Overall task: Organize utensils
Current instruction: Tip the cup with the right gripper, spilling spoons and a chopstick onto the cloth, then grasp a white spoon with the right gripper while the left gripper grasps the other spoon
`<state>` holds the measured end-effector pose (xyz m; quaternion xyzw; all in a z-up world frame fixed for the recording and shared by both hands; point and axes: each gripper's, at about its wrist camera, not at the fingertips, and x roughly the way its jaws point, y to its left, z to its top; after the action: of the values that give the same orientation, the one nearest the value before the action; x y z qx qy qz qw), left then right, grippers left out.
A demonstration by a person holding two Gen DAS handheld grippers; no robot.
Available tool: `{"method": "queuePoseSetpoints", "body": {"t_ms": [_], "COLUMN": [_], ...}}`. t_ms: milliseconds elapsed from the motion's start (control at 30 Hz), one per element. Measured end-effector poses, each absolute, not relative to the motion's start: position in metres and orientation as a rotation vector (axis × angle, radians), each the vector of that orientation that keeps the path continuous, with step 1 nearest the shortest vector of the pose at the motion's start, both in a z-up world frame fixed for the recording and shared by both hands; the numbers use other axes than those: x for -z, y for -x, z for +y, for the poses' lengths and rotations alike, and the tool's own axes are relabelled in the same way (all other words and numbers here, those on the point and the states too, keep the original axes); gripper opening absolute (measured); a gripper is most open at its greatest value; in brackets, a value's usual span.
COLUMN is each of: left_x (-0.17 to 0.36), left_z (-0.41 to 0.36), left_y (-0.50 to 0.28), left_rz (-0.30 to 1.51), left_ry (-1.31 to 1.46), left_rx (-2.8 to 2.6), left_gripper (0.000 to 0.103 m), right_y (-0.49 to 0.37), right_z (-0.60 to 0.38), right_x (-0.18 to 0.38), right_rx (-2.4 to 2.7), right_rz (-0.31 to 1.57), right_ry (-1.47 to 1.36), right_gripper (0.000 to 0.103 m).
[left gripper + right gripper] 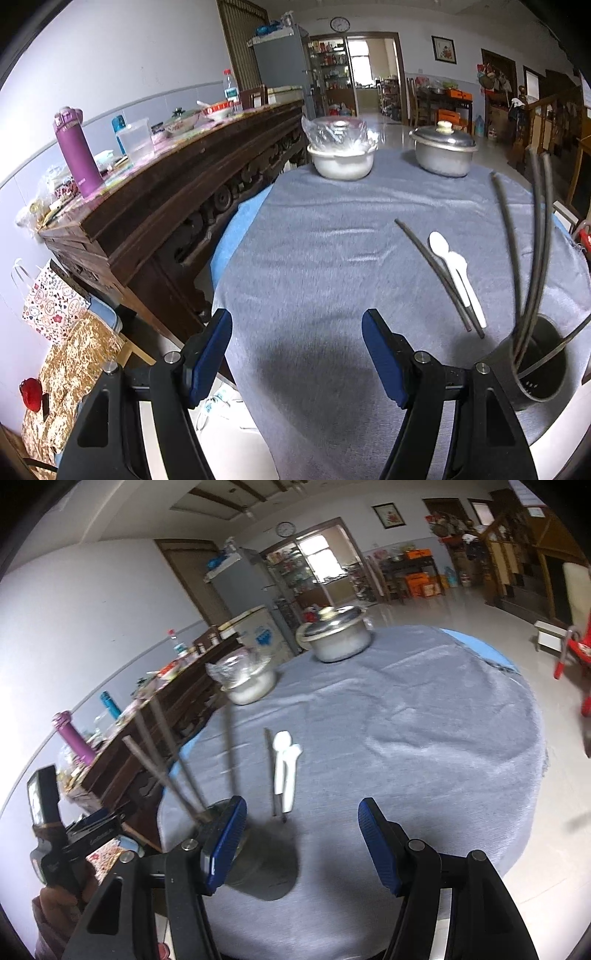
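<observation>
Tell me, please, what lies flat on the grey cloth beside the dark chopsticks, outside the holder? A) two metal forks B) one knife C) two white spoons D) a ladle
C: two white spoons lie side by side on the grey cloth, right next to a pair of dark chopsticks, while other chopsticks stand in the dark holder; both grippers are open and empty.

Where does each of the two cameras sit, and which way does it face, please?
Left wrist: on the left gripper, looking down its open fingers across the table; holder at right.
Right wrist: on the right gripper, facing across the table; holder at left, and the person's hand with the other gripper.
Shared: spoons, chopsticks, two pots.
</observation>
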<state>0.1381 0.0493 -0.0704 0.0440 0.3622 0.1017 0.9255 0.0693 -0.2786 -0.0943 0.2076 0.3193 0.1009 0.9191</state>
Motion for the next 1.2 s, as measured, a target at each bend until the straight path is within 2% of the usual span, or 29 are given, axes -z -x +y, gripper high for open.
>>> {"method": "queuePoseSetpoints", "body": {"t_ms": [367,900,967,1100,1200], "left_x": [0.106,0.13,0.131,0.134,0.137], "left_z": [0.069,0.072,0.073,0.076,0.075], "left_y": [-0.168,-0.237,-0.245,-0.256,-0.262], "left_rz": [0.844,0.916,0.917,0.927,0.938], "left_ry": [-0.07,-0.106,-0.106,-0.088,-0.082], "left_rx": [-0.259,-0.26,-0.262,-0.254,-0.245], "left_gripper": [0.073,0.073,0.073,0.073,0.073], "right_y": [-0.165,-0.342,-0.359,-0.363,-0.349], "right_z": [-0.321,-0.226,-0.218,-0.21,-0.201], "right_x": [0.132,0.15,0.156,0.166,0.17], "right_rx": [-0.188,-0.477,-0.472,-0.506,-0.52], "right_rz": [0.777,0.927,0.973,1.039,1.067], "right_ry": [-0.425,-0.298,-0.285,-0.277,-0.209], "right_gripper": [0.067,0.067,0.064,0.051,0.049]}}
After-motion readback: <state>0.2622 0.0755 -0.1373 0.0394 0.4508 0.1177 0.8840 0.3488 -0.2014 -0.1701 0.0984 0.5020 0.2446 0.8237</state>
